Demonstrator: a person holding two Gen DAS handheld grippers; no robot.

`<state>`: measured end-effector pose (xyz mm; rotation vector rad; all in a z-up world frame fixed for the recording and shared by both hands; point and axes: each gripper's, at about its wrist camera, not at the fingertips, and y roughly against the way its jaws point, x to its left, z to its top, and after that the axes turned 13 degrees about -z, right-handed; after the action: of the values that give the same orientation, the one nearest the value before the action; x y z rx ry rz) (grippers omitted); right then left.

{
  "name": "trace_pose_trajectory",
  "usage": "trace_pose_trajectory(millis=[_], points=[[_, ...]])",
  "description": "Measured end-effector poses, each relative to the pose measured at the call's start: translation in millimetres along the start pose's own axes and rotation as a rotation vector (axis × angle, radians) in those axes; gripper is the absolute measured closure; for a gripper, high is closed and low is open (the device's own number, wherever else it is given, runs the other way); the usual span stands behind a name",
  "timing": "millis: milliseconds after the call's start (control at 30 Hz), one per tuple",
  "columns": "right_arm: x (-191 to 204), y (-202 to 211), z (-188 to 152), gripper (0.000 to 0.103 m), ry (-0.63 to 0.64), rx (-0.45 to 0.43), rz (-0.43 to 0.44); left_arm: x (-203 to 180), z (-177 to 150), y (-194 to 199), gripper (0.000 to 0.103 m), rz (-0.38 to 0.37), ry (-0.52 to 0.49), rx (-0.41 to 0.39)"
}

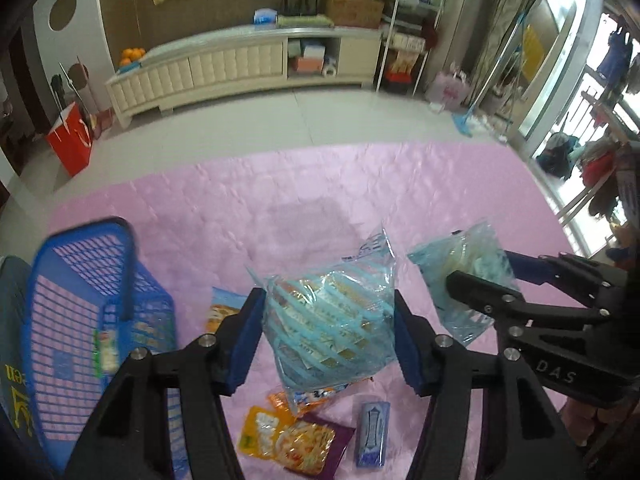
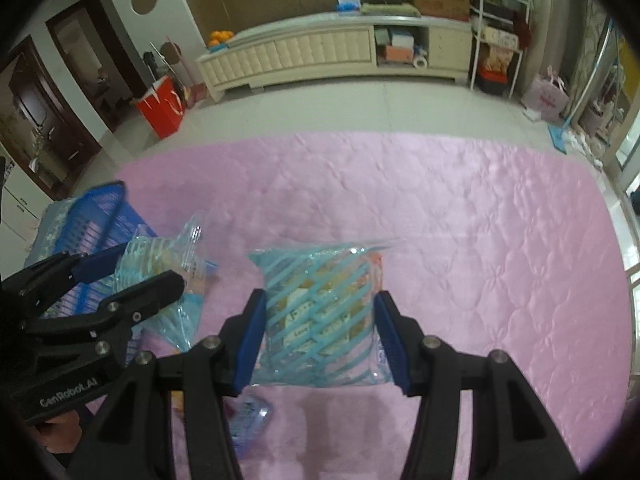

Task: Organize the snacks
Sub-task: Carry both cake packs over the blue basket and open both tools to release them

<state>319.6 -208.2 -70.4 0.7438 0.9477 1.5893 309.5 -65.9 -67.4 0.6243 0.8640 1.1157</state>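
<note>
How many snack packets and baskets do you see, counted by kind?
Blue-striped clear bags, one in each hand-held gripper: 2
Small packets lying on the pink cloth: 5
Blue basket: 1
Total: 8

A pink quilted mat carries a blue basket and 5 snack packets.

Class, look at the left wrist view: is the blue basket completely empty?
No: a green-and-white snack packet shows through the mesh wall of the blue basket.

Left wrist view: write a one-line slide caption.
Left gripper holds a striped snack bag above loose packets, beside the blue basket.
</note>
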Motion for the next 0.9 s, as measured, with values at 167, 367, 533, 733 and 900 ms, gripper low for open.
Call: trace_pose_trajectory(millis=[167,367,533,733,900], points=[[31.0,29.1,8.2,0.045,0.025,-0.048,0.008,18.7,-4.6,42.0,0.046,0.023,-0.003,-0.038],[77.2,46.4,12.4,0.045,0.089,-0.118,-0.032,46.5,-15.5,83.4,0.046,0.037,0.000,-0.060],[122.5,45.4,21.8,0.045,0.109,-0.112,0.043,81.2,-29.1,113.3,0.046,0.073,-0.001,-0.064],[176.0,38.8,30.7,0.045,0.170,-0.112,0.069,125.3,-35.5,135.3,0.046,0.115,0.021,-0.064],[214.8,27.3,33.6,0.045,0.219,-0.102,0.087,161.4,-40.8,141.2,0.046,0.144,0.029,-0.053]])
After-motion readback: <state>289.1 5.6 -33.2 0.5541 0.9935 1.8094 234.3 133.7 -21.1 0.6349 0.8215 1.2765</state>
